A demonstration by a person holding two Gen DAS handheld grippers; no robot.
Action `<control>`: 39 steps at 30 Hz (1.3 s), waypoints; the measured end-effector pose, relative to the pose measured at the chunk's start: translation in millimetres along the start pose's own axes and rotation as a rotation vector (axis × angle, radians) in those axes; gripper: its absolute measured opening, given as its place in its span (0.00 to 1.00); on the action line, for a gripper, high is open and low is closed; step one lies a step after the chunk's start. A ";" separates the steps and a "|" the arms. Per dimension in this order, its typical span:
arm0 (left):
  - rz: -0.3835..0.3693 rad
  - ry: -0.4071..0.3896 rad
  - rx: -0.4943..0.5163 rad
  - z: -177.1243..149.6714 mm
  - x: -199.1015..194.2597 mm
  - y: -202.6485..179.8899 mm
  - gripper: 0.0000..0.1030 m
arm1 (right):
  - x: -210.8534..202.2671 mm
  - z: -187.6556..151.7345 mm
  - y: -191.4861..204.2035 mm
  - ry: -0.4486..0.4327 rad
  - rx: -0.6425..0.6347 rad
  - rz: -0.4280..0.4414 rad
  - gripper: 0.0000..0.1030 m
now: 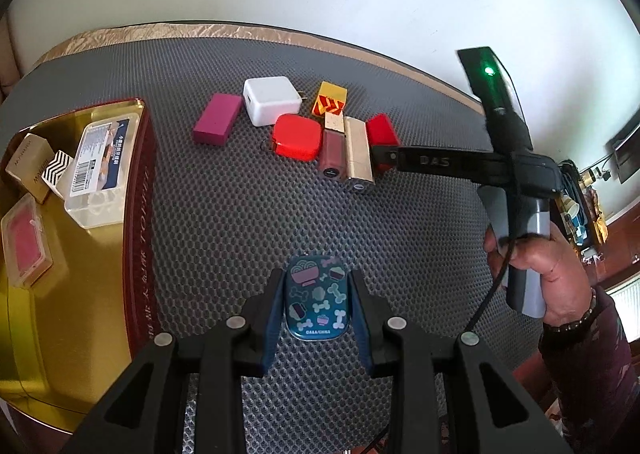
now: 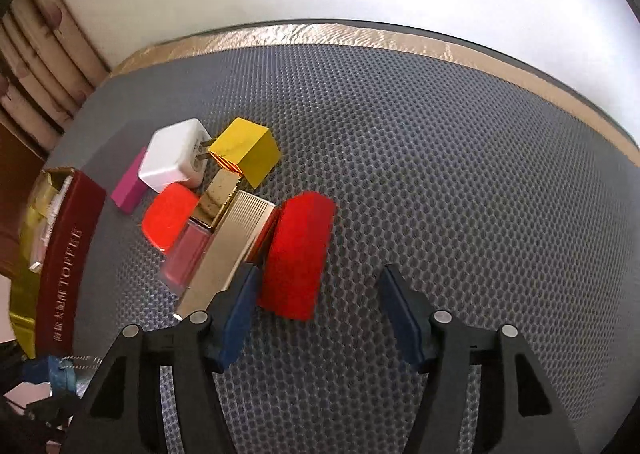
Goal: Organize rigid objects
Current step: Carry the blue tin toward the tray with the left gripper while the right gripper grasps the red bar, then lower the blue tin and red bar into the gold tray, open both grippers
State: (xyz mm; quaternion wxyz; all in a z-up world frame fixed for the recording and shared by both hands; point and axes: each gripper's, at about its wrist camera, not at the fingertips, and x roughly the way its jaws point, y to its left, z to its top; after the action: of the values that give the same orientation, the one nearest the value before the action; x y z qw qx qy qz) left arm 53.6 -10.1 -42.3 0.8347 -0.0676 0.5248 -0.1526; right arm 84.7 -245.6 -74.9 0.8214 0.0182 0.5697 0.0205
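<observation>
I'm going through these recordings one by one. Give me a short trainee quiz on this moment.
1. True or false: the left gripper is shut on the blue tin.
2. Which thing lies between the fingers of the right gripper? A. white charger B. red block C. magenta block
3. In a few words: where does the clear plastic box lie?

Key
1. True: both pads press on its sides.
2. B; the pads do not press on it.
3. Inside the toffee tin, with other small boxes.
</observation>
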 end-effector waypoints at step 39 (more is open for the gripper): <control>0.123 -0.144 -0.159 -14.9 -83.0 73.5 0.30 | -40.2 -67.0 -18.1 -0.045 0.069 0.091 0.19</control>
State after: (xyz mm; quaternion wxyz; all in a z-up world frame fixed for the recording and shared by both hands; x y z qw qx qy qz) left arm 20.4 87.1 2.0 0.8701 -0.1120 0.4769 -0.0540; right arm 8.1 -265.4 -61.7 0.8311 0.0726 0.5500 0.0379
